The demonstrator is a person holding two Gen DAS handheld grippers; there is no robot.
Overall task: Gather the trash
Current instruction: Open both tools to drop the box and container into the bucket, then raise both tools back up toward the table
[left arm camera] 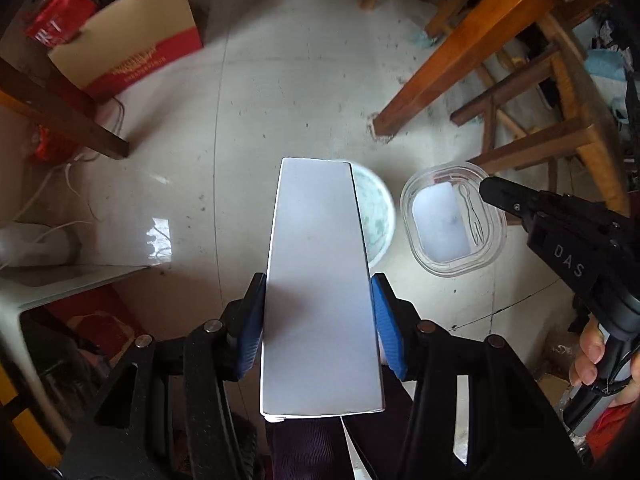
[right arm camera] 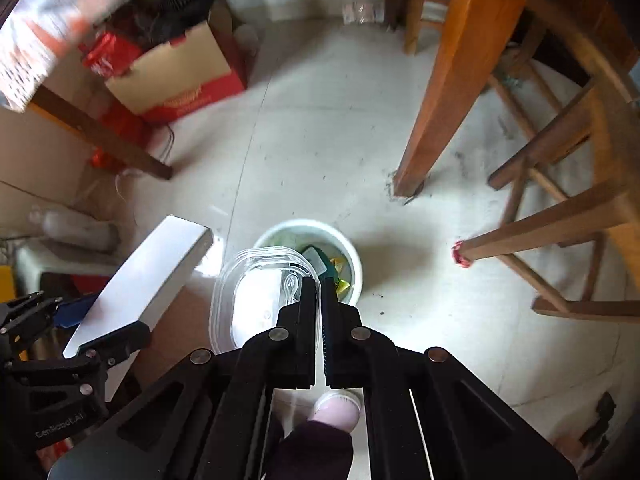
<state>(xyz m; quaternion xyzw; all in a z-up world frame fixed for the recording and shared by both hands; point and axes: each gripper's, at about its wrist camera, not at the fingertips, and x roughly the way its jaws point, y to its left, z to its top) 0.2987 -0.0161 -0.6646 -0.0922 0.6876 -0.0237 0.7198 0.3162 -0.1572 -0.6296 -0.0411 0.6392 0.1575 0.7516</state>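
Observation:
My left gripper (left arm camera: 318, 292) points down at the floor and its blue pads (left arm camera: 252, 320) are shut on the sides of a long white carton (left arm camera: 316, 220). The carton hangs over a white trash bin (left arm camera: 378, 216) and hides most of it. To the right, my right gripper (left arm camera: 486, 188) holds a clear plastic container (left arm camera: 452, 224) by its rim. In the right wrist view that gripper (right arm camera: 318, 280) is shut on the container (right arm camera: 256, 292), which holds white paper and a clear fork. Below it the bin (right arm camera: 352, 256) shows green and yellow wrappers. The carton (right arm camera: 152, 272) is at the left.
Orange wooden table legs (right arm camera: 448, 100) and a stool frame (right arm camera: 560, 216) stand right of the bin. A red and brown cardboard box (left arm camera: 132, 40) sits at the back left, with cables (left arm camera: 76, 184) nearby. A person's shoe (right arm camera: 336, 408) is just below the bin.

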